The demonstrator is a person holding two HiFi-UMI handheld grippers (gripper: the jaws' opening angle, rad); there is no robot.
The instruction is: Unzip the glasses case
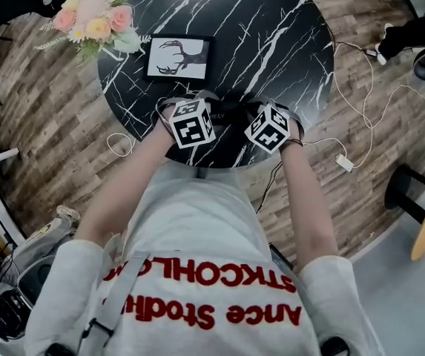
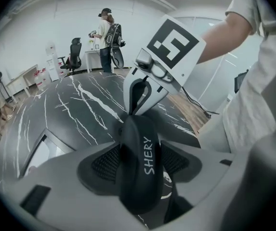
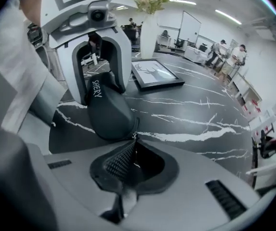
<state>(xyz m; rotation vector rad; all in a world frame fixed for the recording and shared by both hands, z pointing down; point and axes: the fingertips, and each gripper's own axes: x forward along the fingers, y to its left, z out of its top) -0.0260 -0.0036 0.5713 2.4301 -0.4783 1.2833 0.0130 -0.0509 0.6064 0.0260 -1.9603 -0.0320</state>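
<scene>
The black oval glasses case (image 3: 106,112) is squeezed by the left gripper (image 2: 140,161) at the near edge of the round black marble table (image 1: 271,35). Its small zip pull (image 3: 135,136) is pinched by the right gripper (image 3: 132,150).

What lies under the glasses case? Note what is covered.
The black marble table lies beneath the glasses case. Whether they touch cannot be seen: the case and the left gripper, jaws clamped on it, cover that spot.

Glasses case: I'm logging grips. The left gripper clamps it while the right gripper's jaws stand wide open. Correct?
No: the right gripper is shut on the zipper pull, as the right gripper view shows. The left gripper does clamp the glasses case.
</scene>
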